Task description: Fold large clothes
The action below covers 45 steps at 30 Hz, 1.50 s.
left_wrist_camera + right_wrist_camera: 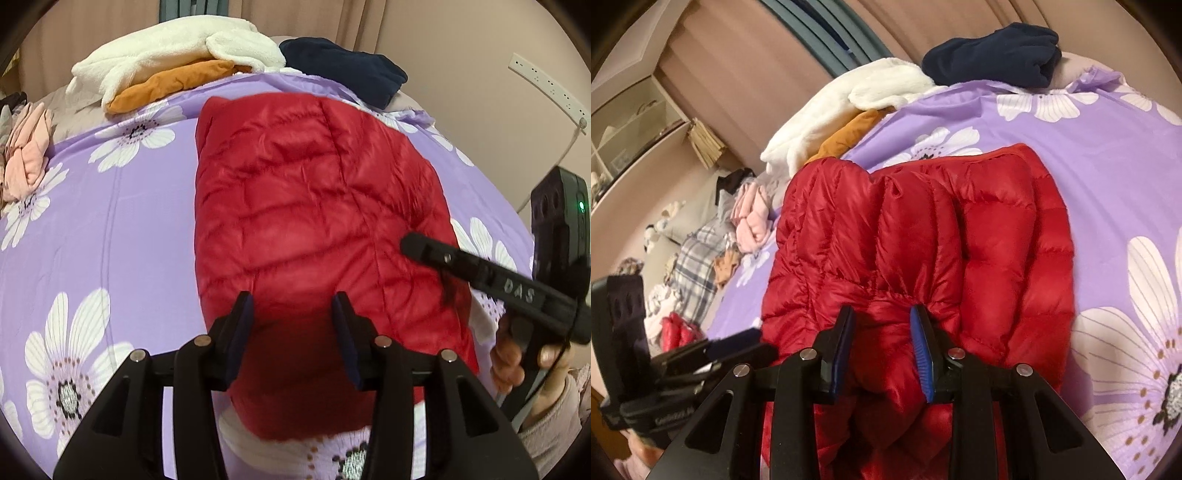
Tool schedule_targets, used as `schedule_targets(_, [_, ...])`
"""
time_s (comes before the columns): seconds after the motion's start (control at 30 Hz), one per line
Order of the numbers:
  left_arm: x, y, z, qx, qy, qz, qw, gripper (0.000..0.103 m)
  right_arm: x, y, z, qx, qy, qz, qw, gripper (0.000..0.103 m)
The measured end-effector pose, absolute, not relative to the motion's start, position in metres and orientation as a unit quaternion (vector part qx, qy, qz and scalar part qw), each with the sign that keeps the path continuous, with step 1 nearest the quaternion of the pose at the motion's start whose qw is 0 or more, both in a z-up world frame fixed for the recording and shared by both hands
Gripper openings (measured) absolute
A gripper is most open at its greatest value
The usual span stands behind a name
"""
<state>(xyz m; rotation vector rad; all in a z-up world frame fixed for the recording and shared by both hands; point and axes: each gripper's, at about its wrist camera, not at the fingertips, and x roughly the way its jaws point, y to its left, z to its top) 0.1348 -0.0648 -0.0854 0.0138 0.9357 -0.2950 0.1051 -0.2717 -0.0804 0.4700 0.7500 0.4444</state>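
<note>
A: Where's the jacket (pixel 314 206)?

B: Lying on the bed, on the purple flowered sheet (pixel 122 221), folded into a long puffy red block. It sits roughly mid-sheet, well apart from the other clothes.

A: And the left gripper (pixel 293 314)?

B: Its jaws stand wide apart over the jacket's near end. Red fabric shows between the pads, but whether they touch it I cannot tell; nothing looks pinched.

A: The right gripper (pixel 882 321)?

B: Jaws part-open with a thick bunch of the jacket's edge between the blue pads (pixel 921 354); the fabric puckers right at the tips, so it looks gripped. In the left view it comes in from the right side, over the jacket's right edge.

A: What else is on the bed?

B: At the far end, a white fleece (pixel 173 48) piled on an orange garment (pixel 170 86), and a navy garment (pixel 347 68) just beside them. A pink garment (pixel 27 151) lies off the sheet's left edge.
</note>
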Motion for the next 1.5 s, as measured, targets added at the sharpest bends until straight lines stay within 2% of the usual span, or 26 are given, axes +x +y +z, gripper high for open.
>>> schedule_targets(0.57, [0.112,-0.063,-0.098,0.002,0.456,-0.140,0.879,0.049,0.101,-0.270,-0.077,0.185,0.374,0.179,0.891,0.030])
schedule_targets(1.1, [0.107,-0.050,-0.105,-0.024,0.467,-0.138,0.873,0.061,0.099,-0.268,-0.076,0.180,0.376,0.174,0.892,0.030])
schedule_targets(1.3, [0.103,-0.038,-0.103,-0.054,0.473,-0.141,0.868,0.061,0.095,-0.270,-0.076,0.186,0.375,0.171,0.892,0.030])
schedule_targets(1.37, [0.099,-0.028,-0.099,-0.081,0.468,-0.151,0.867,0.061,0.092,-0.272,-0.075,0.193,0.372,0.171,0.892,0.033])
schedule_targets(1.43, [0.097,-0.017,-0.096,-0.105,0.459,-0.154,0.869,0.062,0.090,-0.274,-0.074,0.196,0.369,0.168,0.893,0.039])
schedule_targets(1.47, [0.097,-0.007,-0.094,-0.125,0.453,-0.152,0.870,0.065,0.088,-0.275,-0.074,0.196,0.368,0.163,0.894,0.045])
schedule_targets(1.5, [0.098,0.001,-0.094,-0.141,0.450,-0.148,0.869,0.066,0.088,-0.277,-0.074,0.199,0.368,0.161,0.894,0.047])
